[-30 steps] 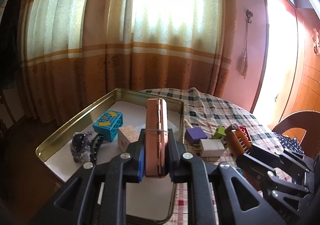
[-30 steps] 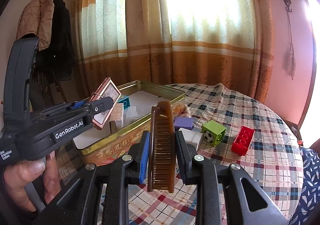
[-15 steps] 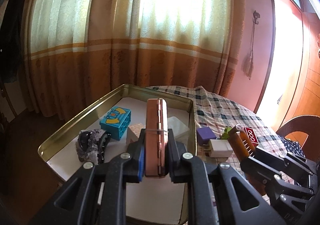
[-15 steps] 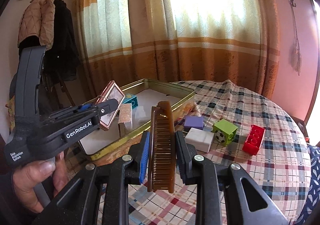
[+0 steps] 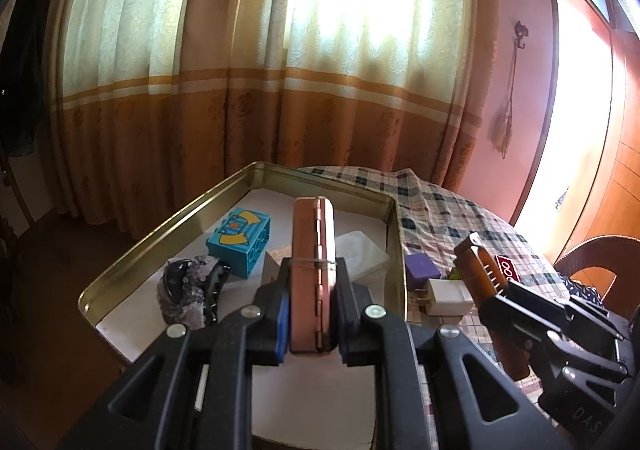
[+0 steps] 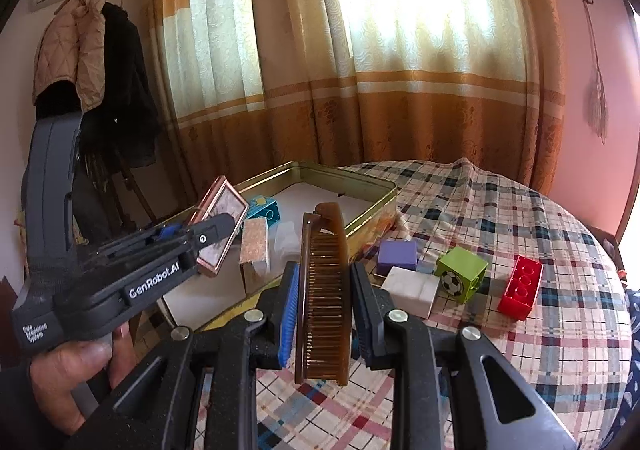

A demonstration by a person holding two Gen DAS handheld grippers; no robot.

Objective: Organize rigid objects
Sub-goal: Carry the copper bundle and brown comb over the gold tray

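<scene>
My left gripper is shut on a rose-gold folding mirror, held on edge above the gold tin tray; the mirror also shows in the right wrist view. My right gripper is shut on a brown comb, held above the checked tablecloth just right of the tray. The comb shows in the left wrist view too. In the tray lie a blue brick, a purple crystal rock, a cork cube and a clear box.
On the cloth right of the tray lie a purple block, a white block, a green football cube and a red brick. Curtains hang behind the round table. A wicker chair stands at the right.
Both grippers have moved forward toward the tray, still holding the mirror and the comb. The tray and blocks look nearer and larger.
</scene>
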